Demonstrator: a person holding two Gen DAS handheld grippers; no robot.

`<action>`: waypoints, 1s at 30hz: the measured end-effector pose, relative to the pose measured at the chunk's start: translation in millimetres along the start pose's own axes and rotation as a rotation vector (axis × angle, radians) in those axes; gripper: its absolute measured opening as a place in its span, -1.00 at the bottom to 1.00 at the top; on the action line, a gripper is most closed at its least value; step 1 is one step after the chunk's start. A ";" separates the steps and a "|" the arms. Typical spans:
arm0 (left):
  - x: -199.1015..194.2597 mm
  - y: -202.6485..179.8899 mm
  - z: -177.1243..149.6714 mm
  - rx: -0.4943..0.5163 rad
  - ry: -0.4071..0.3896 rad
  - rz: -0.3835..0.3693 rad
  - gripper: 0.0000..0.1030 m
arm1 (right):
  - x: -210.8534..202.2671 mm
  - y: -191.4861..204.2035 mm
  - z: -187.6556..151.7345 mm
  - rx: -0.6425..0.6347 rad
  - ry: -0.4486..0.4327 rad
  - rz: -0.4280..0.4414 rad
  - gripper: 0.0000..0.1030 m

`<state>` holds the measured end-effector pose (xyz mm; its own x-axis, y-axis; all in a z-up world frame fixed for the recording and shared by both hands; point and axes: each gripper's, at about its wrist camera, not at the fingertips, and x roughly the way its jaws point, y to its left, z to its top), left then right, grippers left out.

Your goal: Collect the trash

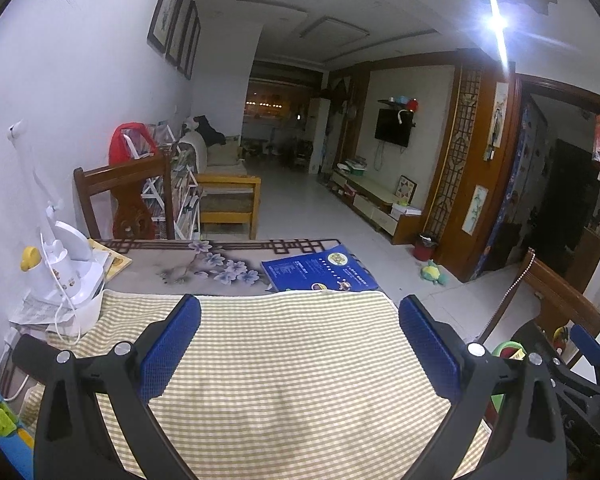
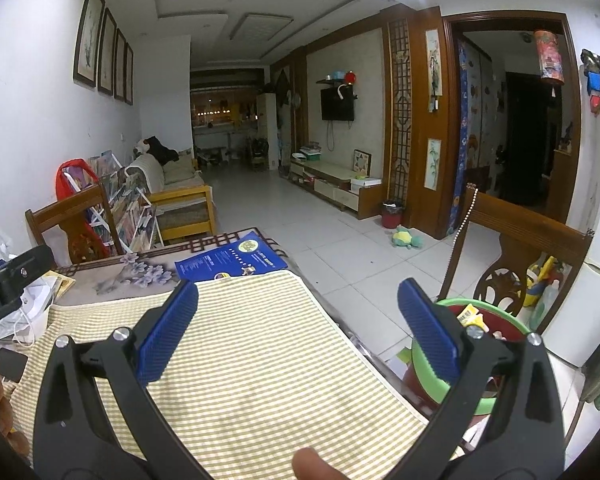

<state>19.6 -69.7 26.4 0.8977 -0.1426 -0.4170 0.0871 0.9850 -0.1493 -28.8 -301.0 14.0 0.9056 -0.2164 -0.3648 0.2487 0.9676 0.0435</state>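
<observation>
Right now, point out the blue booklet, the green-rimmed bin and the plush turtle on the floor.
blue booklet (image 1: 320, 272): left wrist view, middle of its cover.
green-rimmed bin (image 2: 512, 317): right wrist view, far side of its green rim.
plush turtle (image 2: 406, 238): right wrist view, middle of its body.

A green-rimmed trash bin (image 2: 496, 312) with a dark red body stands upright on the floor just off the right edge of the table, in front of a wooden chair; a yellow printed wrapper (image 2: 474, 317) sticks up inside near its rim, other scraps beside it too small to make out, the bin partly hidden in both views
</observation>
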 end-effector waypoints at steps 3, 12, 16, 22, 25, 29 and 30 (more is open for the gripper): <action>-0.6 -2.3 -0.8 0.001 0.003 -0.003 0.85 | -0.4 -2.3 -1.9 -0.003 0.002 -0.001 0.91; -1.0 -2.5 -1.1 0.004 0.004 0.001 0.85 | -1.2 -1.9 -2.0 -0.005 0.004 0.000 0.91; -0.5 -2.5 -1.0 0.002 0.005 -0.002 0.85 | -0.6 -2.0 -2.7 -0.007 0.006 0.001 0.91; -0.5 -2.8 -2.8 0.000 0.012 0.001 0.85 | -0.8 -1.2 -2.8 -0.013 0.007 -0.002 0.91; 0.9 -1.8 -5.1 0.000 0.018 -0.001 0.85 | 1.6 -0.9 -4.7 -0.019 0.014 0.002 0.91; 4.2 -0.6 -5.1 0.002 0.025 0.000 0.85 | 6.3 -1.2 -7.4 -0.026 0.026 0.008 0.91; 4.0 -0.3 -6.1 0.001 0.027 0.000 0.85 | 8.7 -0.4 -7.2 -0.028 0.030 0.010 0.91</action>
<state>20.5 -71.2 19.3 0.8858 -0.1448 -0.4410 0.0874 0.9851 -0.1479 -23.5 -302.3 4.1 0.8973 -0.2031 -0.3920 0.2297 0.9730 0.0217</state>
